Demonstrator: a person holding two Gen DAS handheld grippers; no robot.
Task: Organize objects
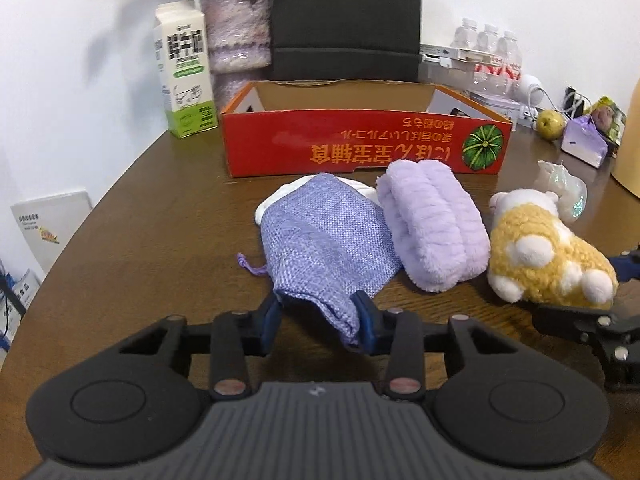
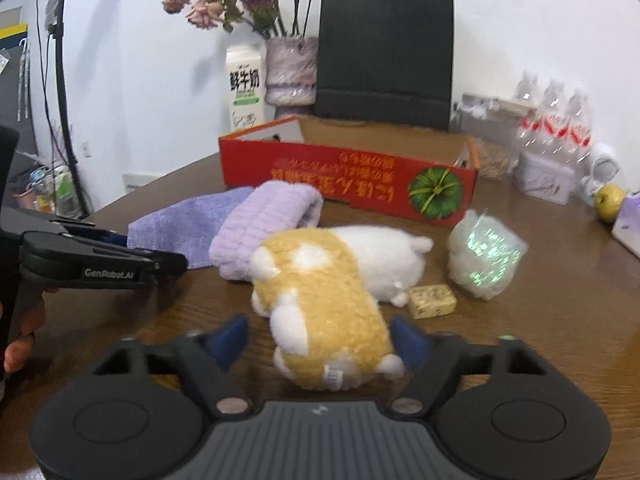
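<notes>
Woven lilac burlap, a drawstring pouch (image 1: 320, 236) lies on the wooden table (image 1: 160, 208), its gathered neck pinched by the left gripper (image 1: 320, 312). Beside it rests a ribbed fleecy purple roll (image 1: 432, 228). The right gripper (image 2: 320, 340) brackets a curly tan-and-white plush (image 2: 328, 292); contact unclear. Behind stands a red cardboard box (image 1: 360, 144).

Milk carton (image 1: 184, 76) beside vase (image 1: 236, 36) with dried flowers; black paper bag (image 2: 384, 60); water bottles (image 2: 554, 120); pear (image 1: 551, 124).
</notes>
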